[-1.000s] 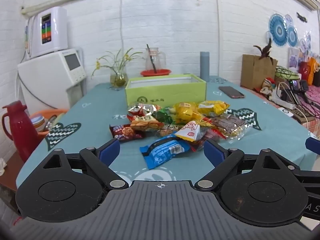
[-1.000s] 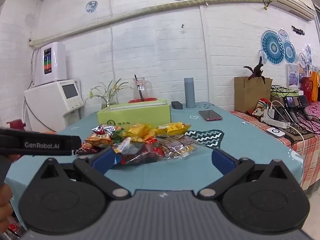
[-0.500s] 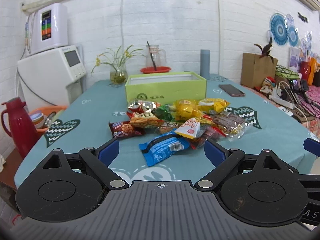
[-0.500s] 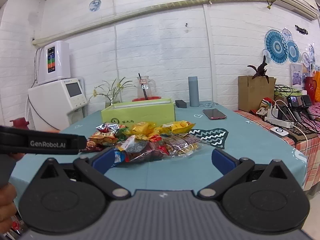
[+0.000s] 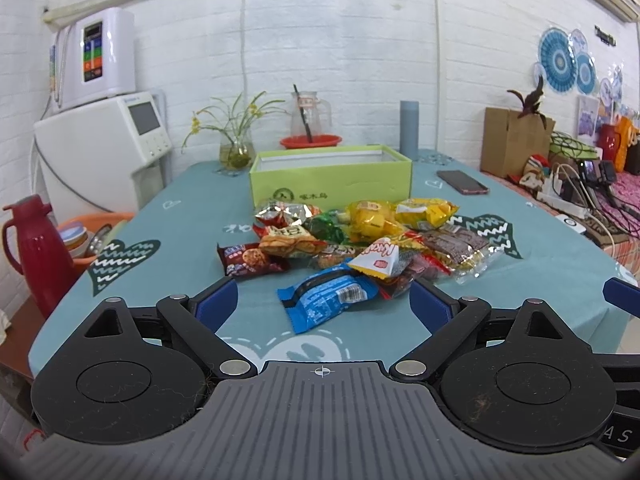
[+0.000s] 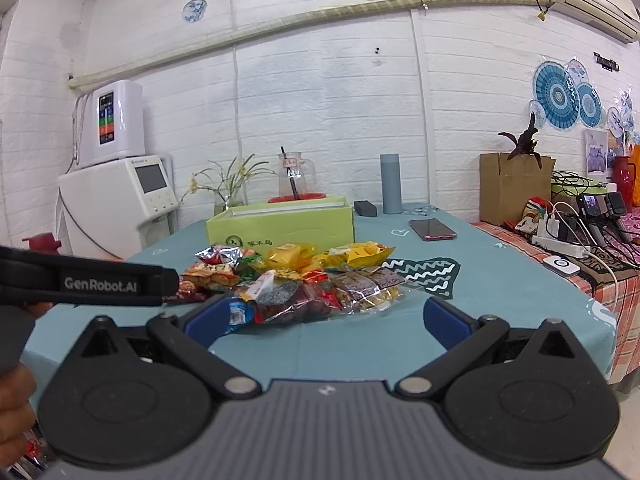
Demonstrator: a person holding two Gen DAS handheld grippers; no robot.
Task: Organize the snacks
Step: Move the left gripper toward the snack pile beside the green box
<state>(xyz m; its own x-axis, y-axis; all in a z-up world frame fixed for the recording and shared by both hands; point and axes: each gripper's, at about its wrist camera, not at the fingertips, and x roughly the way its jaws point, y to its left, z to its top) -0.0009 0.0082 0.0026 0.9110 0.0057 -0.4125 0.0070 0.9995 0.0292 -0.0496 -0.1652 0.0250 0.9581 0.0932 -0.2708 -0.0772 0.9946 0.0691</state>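
Observation:
A heap of snack packets [image 5: 360, 240] lies in the middle of the teal tablecloth [image 5: 184, 216], in front of an open lime-green box [image 5: 330, 178]. Nearest me are a blue packet [image 5: 326, 300], a dark red cookie packet [image 5: 248, 260] and a white-and-red triangular packet [image 5: 378, 258]. My left gripper [image 5: 324, 306] hovers open just short of the blue packet, holding nothing. In the right wrist view the same heap [image 6: 296, 276] and the box [image 6: 280, 224] sit ahead, and my right gripper [image 6: 324, 318] is open and empty over the table's near edge.
A phone [image 5: 462, 182], a grey bottle [image 5: 409, 126], a glass jug on a red plate [image 5: 310, 120] and a flower vase [image 5: 236, 152] stand behind the box. A red thermos [image 5: 38, 256] is at the left edge. Chargers and cables [image 6: 568, 236] crowd the right side table.
Both views have shifted slightly, so the snack heap sits a little lower and nearer in the left view. Both grippers stay open and nothing on the table has moved.

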